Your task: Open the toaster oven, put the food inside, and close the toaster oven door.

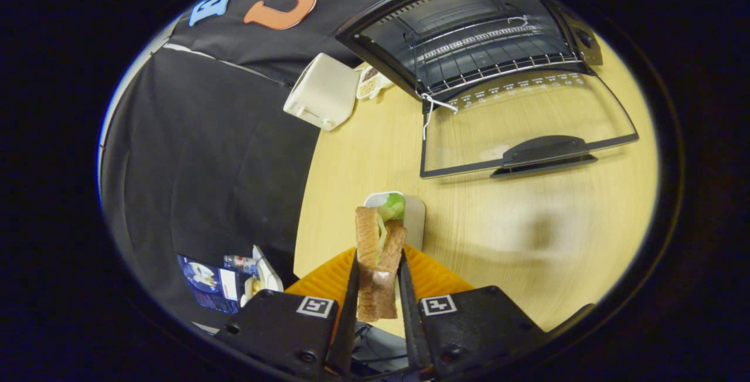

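A sandwich (378, 253) of brown bread with green lettuce stands upright between my fingers, and my gripper (378, 262) is shut on it, lifted above an orange plate (436, 276). Beyond the fingers the black toaster oven (469, 30) sits at the far side of the wooden table (527, 224). Its glass door (521, 124) lies folded down flat toward me, handle (548, 153) at the near edge. The wire rack (492, 68) inside is bare.
A white boxy appliance (322, 98) stands left of the oven, with a small packet (369, 83) beside it. A white card or tray (410, 218) lies just past the plate. The table's left edge drops off to black cloth.
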Motion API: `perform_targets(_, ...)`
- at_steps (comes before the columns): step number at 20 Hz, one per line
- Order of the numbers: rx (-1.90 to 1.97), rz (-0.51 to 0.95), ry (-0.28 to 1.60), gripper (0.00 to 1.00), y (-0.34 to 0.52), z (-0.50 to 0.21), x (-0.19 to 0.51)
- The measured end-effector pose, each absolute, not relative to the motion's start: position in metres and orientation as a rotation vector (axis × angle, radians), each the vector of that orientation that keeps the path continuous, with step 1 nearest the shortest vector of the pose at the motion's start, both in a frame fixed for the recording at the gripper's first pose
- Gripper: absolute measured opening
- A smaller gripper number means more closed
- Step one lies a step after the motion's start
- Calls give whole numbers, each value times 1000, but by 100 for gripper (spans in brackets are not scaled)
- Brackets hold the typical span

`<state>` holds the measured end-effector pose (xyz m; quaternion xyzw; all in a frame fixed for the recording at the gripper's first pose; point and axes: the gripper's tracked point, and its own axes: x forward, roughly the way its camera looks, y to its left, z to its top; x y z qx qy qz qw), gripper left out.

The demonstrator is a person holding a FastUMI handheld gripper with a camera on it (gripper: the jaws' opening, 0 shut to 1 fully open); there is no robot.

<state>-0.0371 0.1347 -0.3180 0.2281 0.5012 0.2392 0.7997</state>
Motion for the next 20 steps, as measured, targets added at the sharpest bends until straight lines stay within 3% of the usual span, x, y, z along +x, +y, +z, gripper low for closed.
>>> perform_targets(9,705,638,834,40,123,-256,-19)
perform_targets(13,966,547,565,39,86,-221,26)
perform_targets(20,1142,354,326,39,15,-220,73)
